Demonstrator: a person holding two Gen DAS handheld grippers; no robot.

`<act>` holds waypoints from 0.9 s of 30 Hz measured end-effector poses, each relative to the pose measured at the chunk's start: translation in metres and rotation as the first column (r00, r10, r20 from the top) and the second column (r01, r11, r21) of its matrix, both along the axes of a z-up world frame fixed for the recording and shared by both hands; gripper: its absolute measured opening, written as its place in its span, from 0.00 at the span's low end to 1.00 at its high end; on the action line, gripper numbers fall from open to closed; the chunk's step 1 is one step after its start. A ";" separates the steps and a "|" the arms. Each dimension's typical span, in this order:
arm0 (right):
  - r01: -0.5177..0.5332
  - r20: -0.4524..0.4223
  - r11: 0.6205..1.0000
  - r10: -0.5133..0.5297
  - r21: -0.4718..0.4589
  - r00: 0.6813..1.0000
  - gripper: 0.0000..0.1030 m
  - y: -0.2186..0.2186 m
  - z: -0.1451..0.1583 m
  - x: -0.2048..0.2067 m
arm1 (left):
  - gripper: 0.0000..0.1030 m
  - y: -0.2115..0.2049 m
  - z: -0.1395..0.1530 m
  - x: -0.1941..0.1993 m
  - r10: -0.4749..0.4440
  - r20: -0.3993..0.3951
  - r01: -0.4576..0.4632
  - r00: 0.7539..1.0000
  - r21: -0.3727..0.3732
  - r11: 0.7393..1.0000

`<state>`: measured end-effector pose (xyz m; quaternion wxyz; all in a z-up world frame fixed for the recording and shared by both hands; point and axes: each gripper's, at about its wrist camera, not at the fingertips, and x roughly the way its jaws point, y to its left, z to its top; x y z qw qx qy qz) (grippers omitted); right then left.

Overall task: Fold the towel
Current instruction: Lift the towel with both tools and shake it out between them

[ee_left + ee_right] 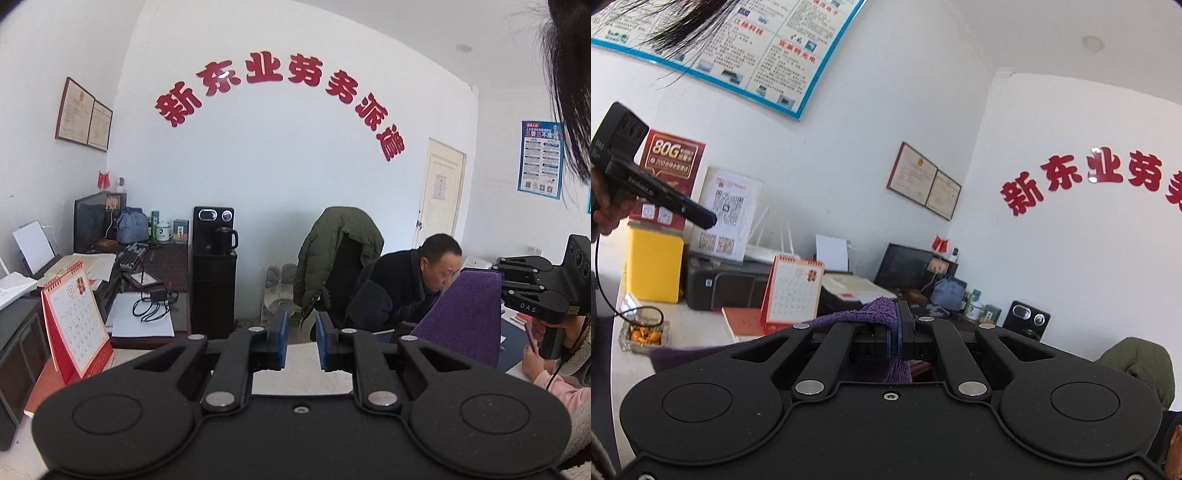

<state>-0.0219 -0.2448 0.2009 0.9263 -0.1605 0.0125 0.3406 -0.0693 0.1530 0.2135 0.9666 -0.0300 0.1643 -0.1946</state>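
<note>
The purple towel (465, 314) hangs in the air at the right of the left wrist view, held by its top edge in my right gripper (502, 284). In the right wrist view the towel (864, 314) is pinched between the shut blue pads of my right gripper (897, 332) and drapes left and down. My left gripper (302, 339) is open and empty, held level well to the left of the towel, its blue pads apart. It also shows at the upper left of the right wrist view (705, 219).
A white table (303, 365) lies below the grippers. A red desk calendar (74, 317) stands at its left. A glass ashtray (644, 334), a yellow box (653, 266) and a printer (727, 284) sit on the table's far side. A seated man (417, 284) is behind the towel.
</note>
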 end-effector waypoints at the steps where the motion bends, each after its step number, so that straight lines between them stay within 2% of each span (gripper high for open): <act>1: 0.001 -0.025 1.000 -0.002 -0.019 1.000 0.03 0.002 -0.005 0.000 | 0.15 -0.001 -0.010 0.005 -0.008 -0.032 0.008 0.999 -0.002 1.000; 3: 0.013 -0.068 0.997 -0.018 -0.072 0.998 0.03 0.011 -0.021 0.007 | 0.16 -0.006 -0.036 0.015 -0.046 -0.086 0.046 0.995 0.000 0.999; 6: 0.039 -0.125 0.994 -0.051 -0.098 0.991 0.03 0.021 -0.044 0.012 | 0.29 -0.026 -0.085 0.028 -0.146 -0.174 0.153 0.974 0.026 0.988; 7: 0.052 -0.144 0.994 -0.065 -0.094 0.988 0.03 0.022 -0.050 0.012 | 0.33 -0.033 -0.100 0.032 -0.178 -0.201 0.187 0.963 0.026 0.982; 9: 0.089 -0.189 0.993 -0.102 -0.075 0.977 0.03 0.021 -0.061 0.014 | 0.33 -0.056 -0.139 0.042 -0.259 -0.288 0.278 0.922 0.026 0.960; 12: 0.138 -0.235 0.989 -0.145 -0.046 0.961 0.03 0.018 -0.070 0.014 | 0.33 -0.087 -0.183 0.050 -0.358 -0.334 0.385 0.872 0.015 0.923; 14: 0.160 -0.246 0.987 -0.162 -0.027 0.956 0.03 0.015 -0.070 0.015 | 0.35 -0.106 -0.202 0.052 -0.384 -0.325 0.420 0.864 0.044 0.907; 15: 0.171 -0.251 0.985 -0.169 -0.014 0.953 0.03 0.014 -0.069 0.016 | 0.36 -0.115 -0.210 0.053 -0.391 -0.322 0.430 0.862 0.060 0.901; 16: 0.179 -0.255 0.984 -0.174 -0.001 0.951 0.03 0.014 -0.067 0.016 | 0.39 -0.127 -0.217 0.053 -0.416 -0.322 0.457 0.850 0.061 0.887; 20: 0.218 -0.238 0.976 -0.217 -0.023 0.947 0.03 0.020 -0.063 0.020 | 0.54 -0.155 -0.230 0.052 -0.572 -0.293 0.582 0.766 -0.063 0.811; 21: 0.225 -0.235 0.974 -0.226 -0.033 0.945 0.03 0.022 -0.063 0.021 | 0.56 -0.161 -0.232 0.052 -0.590 -0.292 0.593 0.753 -0.087 0.800; 24: 0.235 -0.230 0.970 -0.242 -0.056 0.942 0.03 0.030 -0.067 0.024 | 0.58 -0.175 -0.239 0.048 -0.625 -0.313 0.614 0.715 -0.146 0.775; 27: 0.238 -0.234 0.969 -0.245 -0.060 0.941 0.03 0.036 -0.067 0.026 | 0.60 -0.184 -0.244 0.044 -0.630 -0.337 0.613 0.700 -0.170 0.772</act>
